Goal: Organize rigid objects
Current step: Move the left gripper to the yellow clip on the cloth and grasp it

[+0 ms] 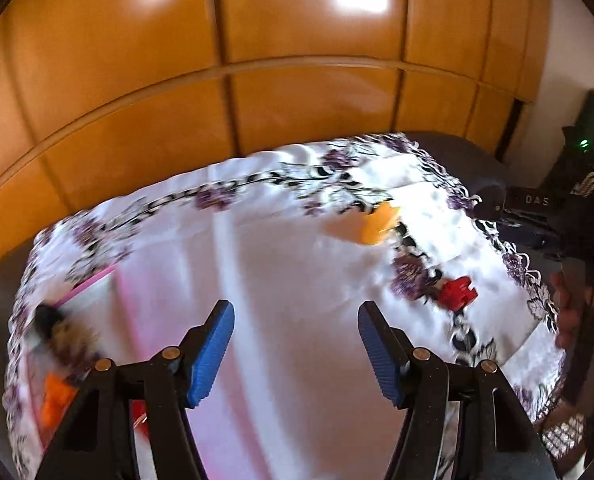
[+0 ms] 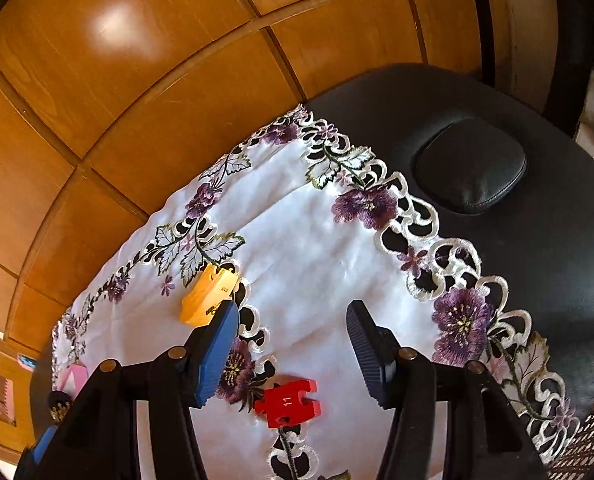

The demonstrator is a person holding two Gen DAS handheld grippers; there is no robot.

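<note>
A red puzzle-shaped block (image 2: 289,400) marked 11 lies on the white flowered cloth (image 2: 317,240), just below and between the fingers of my right gripper (image 2: 293,312). That gripper is open and holds nothing. A yellow block (image 2: 209,296) lies on the cloth beside its left blue pad. In the blurred left wrist view my left gripper (image 1: 296,312) is open over bare cloth (image 1: 297,248), with nothing between its fingers. The yellow block (image 1: 377,226) and the red block (image 1: 457,292) lie ahead to its right. An orange piece (image 1: 55,400) sits at the lower left.
The cloth covers a black leather surface (image 2: 537,260) with a raised cushion (image 2: 469,172). Wooden wardrobe doors (image 1: 257,60) stand right behind it. A pink-edged container (image 1: 93,282) and a dark blurred object (image 1: 53,324) are at the cloth's left. A person's hand (image 1: 569,308) shows at the right edge.
</note>
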